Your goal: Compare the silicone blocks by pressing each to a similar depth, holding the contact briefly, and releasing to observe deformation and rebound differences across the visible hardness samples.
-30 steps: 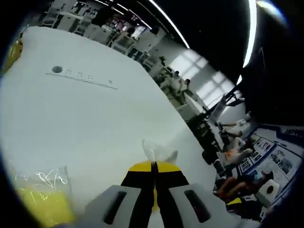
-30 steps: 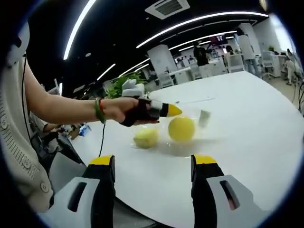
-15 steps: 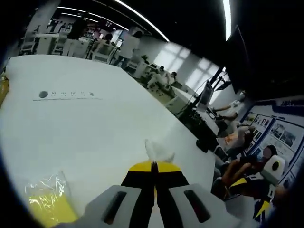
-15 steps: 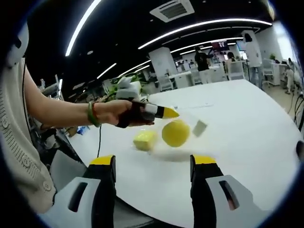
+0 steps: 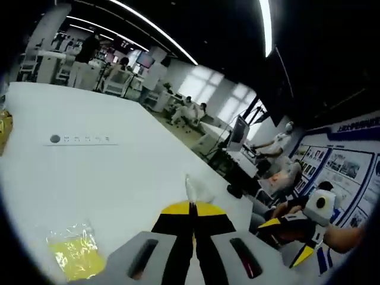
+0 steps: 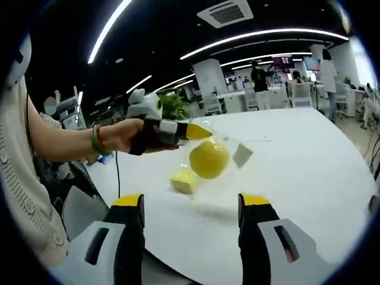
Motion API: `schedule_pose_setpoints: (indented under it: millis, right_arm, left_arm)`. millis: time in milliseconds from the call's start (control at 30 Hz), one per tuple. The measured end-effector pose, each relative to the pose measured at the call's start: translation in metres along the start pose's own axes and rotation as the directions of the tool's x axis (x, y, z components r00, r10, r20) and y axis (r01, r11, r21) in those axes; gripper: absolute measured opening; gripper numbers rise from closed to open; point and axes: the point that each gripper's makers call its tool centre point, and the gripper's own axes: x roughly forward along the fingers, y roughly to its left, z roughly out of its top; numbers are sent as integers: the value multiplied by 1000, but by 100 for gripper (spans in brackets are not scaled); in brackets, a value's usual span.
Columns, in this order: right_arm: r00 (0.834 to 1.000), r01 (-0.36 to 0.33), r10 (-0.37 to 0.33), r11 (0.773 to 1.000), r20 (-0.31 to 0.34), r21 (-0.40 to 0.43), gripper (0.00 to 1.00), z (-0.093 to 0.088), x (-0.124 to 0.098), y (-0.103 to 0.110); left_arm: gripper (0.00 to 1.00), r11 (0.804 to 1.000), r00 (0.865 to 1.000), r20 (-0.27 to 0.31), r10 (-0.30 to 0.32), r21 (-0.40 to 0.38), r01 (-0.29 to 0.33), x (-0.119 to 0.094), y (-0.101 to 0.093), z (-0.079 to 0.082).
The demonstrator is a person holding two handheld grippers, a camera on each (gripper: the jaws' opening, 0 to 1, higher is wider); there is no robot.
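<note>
My left gripper (image 5: 193,206) is shut on the corner of a clear plastic bag (image 5: 195,189). In the right gripper view, a hand holds that left gripper (image 6: 199,132) above the white table (image 6: 297,154). The bag hangs from it with a round yellow silicone sample (image 6: 209,159) and a small pale square piece (image 6: 242,154) inside, both off the table. A yellow silicone block (image 6: 185,180) in clear wrap lies on the table below; the same block (image 5: 74,256) appears low in the left gripper view. My right gripper (image 6: 191,205) stands open, nearer than these, with nothing between its fingers.
A grey dot with a printed line (image 5: 54,139) marks the table further off. Some yellow object (image 5: 3,127) lies at the table's left edge. People sit beyond the table's right edge (image 5: 279,148). A plant (image 6: 175,104) and office desks stand behind.
The left gripper has lifted the bag higher, so the round yellow sample now hangs above the table. The yellow block stays on the table. The right gripper stays open.
</note>
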Motion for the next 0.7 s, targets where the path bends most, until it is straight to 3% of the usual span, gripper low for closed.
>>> schedule_pose_setpoints:
  millis: [300,700]
  right_arm:
    - [996,-85,81,992,-44,-90,63,19,31,13]
    - [976,-215,202,958,-82,-191,70,40,90,49]
  left_arm:
    - [0,997,1000,25,18,69,-19,-55,1,15]
    - [0,987,1000,-12,-13,163,15,-104,-15,7]
